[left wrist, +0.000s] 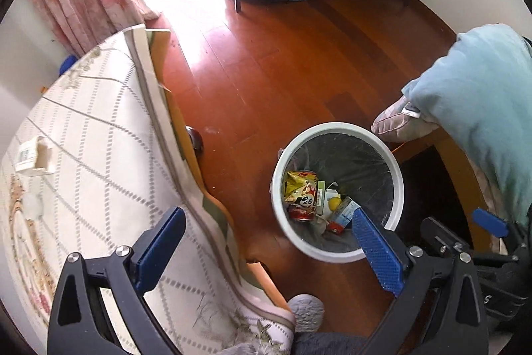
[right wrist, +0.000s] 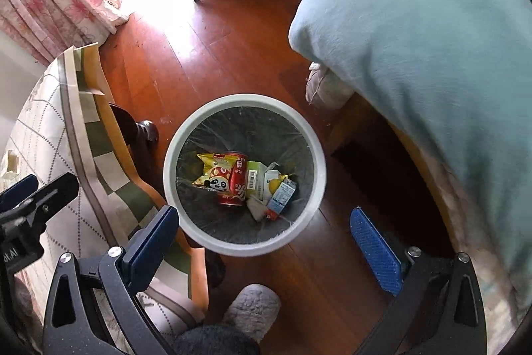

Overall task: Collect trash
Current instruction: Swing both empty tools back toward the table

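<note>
both grippers, left and right, hover with ribbed blue fingers spread empty above a round white bin holding a red can and crinkled wrappers.

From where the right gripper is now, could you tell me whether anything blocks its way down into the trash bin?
Nothing visible does. The right gripper is open and empty above the trash bin, whose mouth is uncovered. The table edge lies to its left, off the path.

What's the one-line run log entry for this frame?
phase: over bin | left gripper: open, empty | right gripper: open, empty | bin: can, snack bag, cartons inside
</note>
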